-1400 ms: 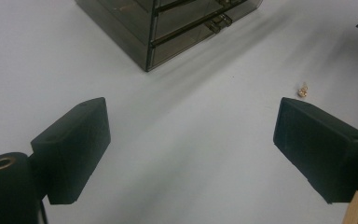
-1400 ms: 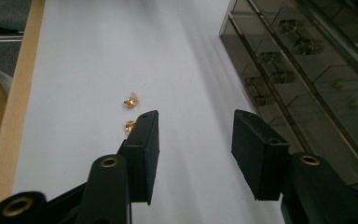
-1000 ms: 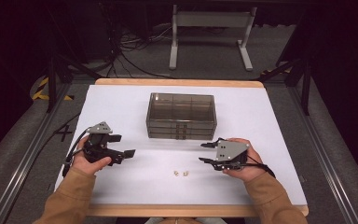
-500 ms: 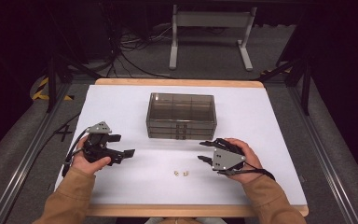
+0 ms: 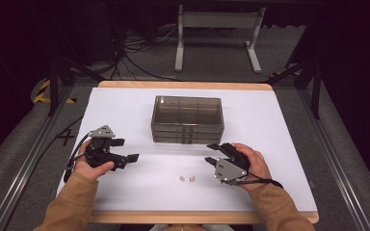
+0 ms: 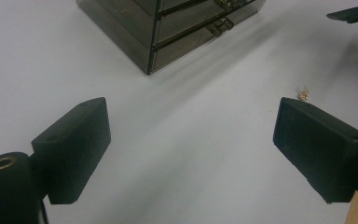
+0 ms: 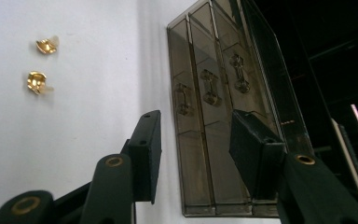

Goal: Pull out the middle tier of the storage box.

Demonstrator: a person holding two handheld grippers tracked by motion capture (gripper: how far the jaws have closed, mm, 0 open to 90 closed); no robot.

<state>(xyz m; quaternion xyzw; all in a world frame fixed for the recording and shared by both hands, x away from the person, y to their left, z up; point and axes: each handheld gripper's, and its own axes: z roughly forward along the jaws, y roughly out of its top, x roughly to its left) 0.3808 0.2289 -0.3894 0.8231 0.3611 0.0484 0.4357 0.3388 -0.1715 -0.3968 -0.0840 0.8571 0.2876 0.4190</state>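
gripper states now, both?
Left gripper: open, holding nothing.
Right gripper: open, holding nothing, jaws toward the drawer box.

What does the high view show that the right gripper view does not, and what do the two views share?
The high view alone shows both hands, the left claw, the table's wooden edge and the floor cables. The right gripper view alone shows the drawer handles close up and the right claw with open, empty jaws. Both show the smoky drawer box and the two small gold pieces on the white surface.
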